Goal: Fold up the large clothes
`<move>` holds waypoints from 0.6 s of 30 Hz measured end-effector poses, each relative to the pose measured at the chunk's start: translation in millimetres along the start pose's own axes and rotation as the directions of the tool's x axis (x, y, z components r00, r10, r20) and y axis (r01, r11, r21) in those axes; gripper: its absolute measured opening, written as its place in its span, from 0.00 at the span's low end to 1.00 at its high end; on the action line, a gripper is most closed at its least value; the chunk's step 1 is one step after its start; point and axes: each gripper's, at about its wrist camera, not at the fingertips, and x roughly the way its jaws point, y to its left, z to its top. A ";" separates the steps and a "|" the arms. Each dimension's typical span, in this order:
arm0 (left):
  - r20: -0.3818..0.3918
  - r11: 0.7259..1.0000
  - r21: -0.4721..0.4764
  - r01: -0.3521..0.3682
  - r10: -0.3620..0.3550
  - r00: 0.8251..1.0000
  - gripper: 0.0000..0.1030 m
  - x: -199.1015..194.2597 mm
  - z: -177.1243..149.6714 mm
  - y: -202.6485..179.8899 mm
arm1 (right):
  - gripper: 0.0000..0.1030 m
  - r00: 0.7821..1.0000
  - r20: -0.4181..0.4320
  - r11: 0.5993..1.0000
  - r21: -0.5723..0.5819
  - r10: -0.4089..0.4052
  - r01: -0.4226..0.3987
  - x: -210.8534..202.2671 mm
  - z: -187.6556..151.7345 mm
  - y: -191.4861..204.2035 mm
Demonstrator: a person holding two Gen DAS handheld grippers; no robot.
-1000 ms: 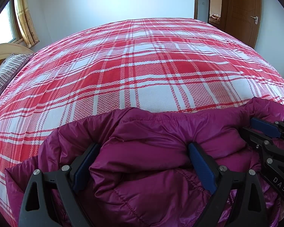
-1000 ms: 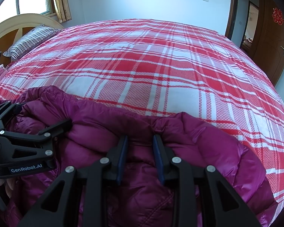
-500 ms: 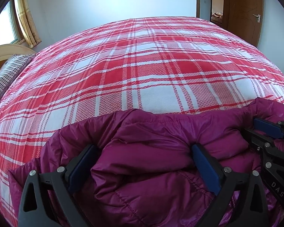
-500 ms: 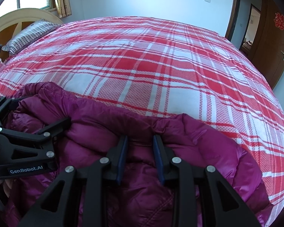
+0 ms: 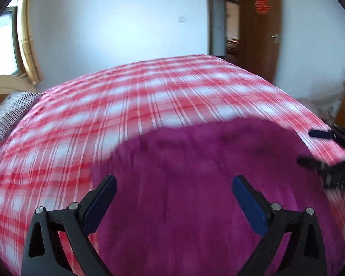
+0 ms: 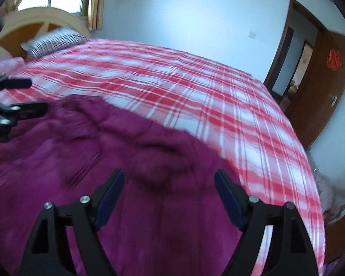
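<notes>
We have both grippers off the magenta puffer jacket, which lies in a soft heap on the near side of the red-and-white plaid bedspread, its far edge bunched and its quilted face towards us. The left gripper stands spread wide above the fabric with nothing between its pads, and the right gripper has just been opening, its jaws now wide apart over the jacket and pinching nothing; a moment ago it was nipping a ridge of the fabric. Both views are smeared, so we cannot tell exactly how neat the fold beneath us is. We judge that one fold has been laid down and we are backing away to look for the next hold. To do this well, we want to let the padded cloth settle before we reach in again, since puffy fabric springs back. We then pick two matching points along one edge, one per gripper, bite deep enough to catch all layers, and carry them across together, level with each other, so the bundle stays square and clear of the striped pillow.
</notes>
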 end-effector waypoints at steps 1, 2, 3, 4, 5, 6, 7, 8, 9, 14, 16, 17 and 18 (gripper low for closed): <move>-0.007 1.000 0.000 0.011 -0.011 1.000 0.98 -16.8 -20.6 1.6 | 0.84 0.999 -0.016 0.999 0.031 0.036 -0.035 -23.9 -21.2 -0.8; -0.012 1.000 -0.002 0.022 -0.022 1.000 0.98 -31.0 -39.8 2.9 | 0.85 0.998 -0.025 0.998 0.047 0.050 -0.049 -39.5 -37.1 -0.2; -0.030 1.000 -0.008 0.026 -0.027 0.999 0.98 -48.6 -69.2 5.9 | 0.85 0.998 -0.036 0.997 0.056 0.060 -0.058 -52.9 -52.6 2.1; -0.048 1.000 -0.014 0.016 -0.016 0.999 0.98 -61.6 -93.1 10.0 | 0.85 0.996 -0.057 0.996 0.060 0.063 -0.060 -72.6 -78.4 6.8; -0.057 1.000 -0.020 0.008 -0.009 0.998 0.98 -69.3 -108.3 12.9 | 0.85 0.996 -0.071 0.996 0.062 0.061 -0.057 -84.7 -96.2 10.2; -0.072 1.000 -0.025 -0.009 0.007 0.997 0.98 -81.5 -134.0 17.3 | 0.85 0.995 -0.082 0.996 0.067 0.057 -0.051 -95.4 -113.1 13.5; -0.076 0.999 -0.021 -0.037 0.036 0.996 0.98 -90.9 -154.5 20.3 | 0.85 0.994 -0.096 0.996 0.083 0.047 -0.039 -106.1 -132.7 18.3; -0.078 0.998 -0.023 -0.058 0.056 0.995 0.98 -94.0 -165.8 22.0 | 0.85 0.992 -0.117 0.993 0.111 0.045 -0.032 -116.2 -154.1 21.4; -0.090 0.997 -0.040 -0.066 0.062 0.994 0.98 -100.7 -186.7 25.8 | 0.85 0.990 -0.134 0.989 0.147 0.049 -0.029 -125.2 -175.7 24.3; -0.134 0.988 -0.133 -0.081 0.063 0.989 0.97 -113.1 -247.2 36.8 | 0.85 0.986 -0.166 0.958 0.287 0.031 0.019 -150.6 -241.5 32.3; -0.121 0.987 -0.139 -0.080 0.063 0.991 0.97 -120.4 -260.7 35.0 | 0.82 0.987 -0.154 0.939 0.342 0.039 0.016 -159.0 -257.9 36.0; -0.115 0.987 -0.141 -0.076 0.060 0.992 0.97 -124.3 -265.7 32.2 | 0.79 0.987 -0.154 0.935 0.354 0.048 0.010 -161.2 -263.1 38.3; -0.106 0.987 -0.144 -0.067 0.052 0.993 0.97 -128.9 -272.4 29.0 | 0.76 0.987 -0.153 0.933 0.361 0.057 0.002 -163.5 -268.8 39.9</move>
